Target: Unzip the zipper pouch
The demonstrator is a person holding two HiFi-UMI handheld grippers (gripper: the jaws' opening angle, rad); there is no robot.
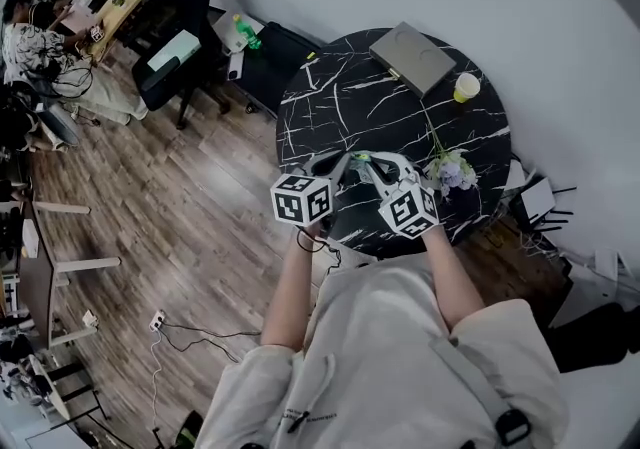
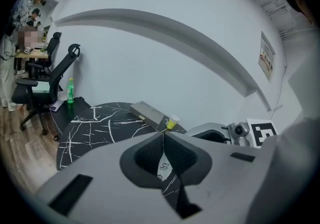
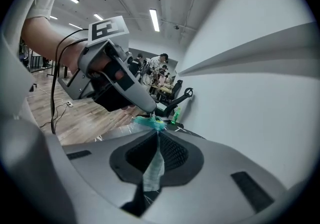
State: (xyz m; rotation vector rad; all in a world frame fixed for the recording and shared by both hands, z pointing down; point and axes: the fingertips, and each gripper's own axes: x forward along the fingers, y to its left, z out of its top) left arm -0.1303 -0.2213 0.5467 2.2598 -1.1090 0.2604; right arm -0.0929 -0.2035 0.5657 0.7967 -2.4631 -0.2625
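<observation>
Holding pouch (image 3: 151,170) clamped in right gripper (image 3: 158,132) above near edge of tabletop (image 1: 340,97) | left gripper (image 2: 163,134) closed tight at teal zipper (image 3: 149,122) | risk: tugging askew slips pull free

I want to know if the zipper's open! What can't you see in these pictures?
- Zipper pouch: head view, tiny, between left hand-held gripper and right hand-held gripper.
- Zipper: right gripper view, left hand-held gripper's tip covers it; opening unclear.
- Zipper pull: left gripper view, behind shut jaws.
</observation>
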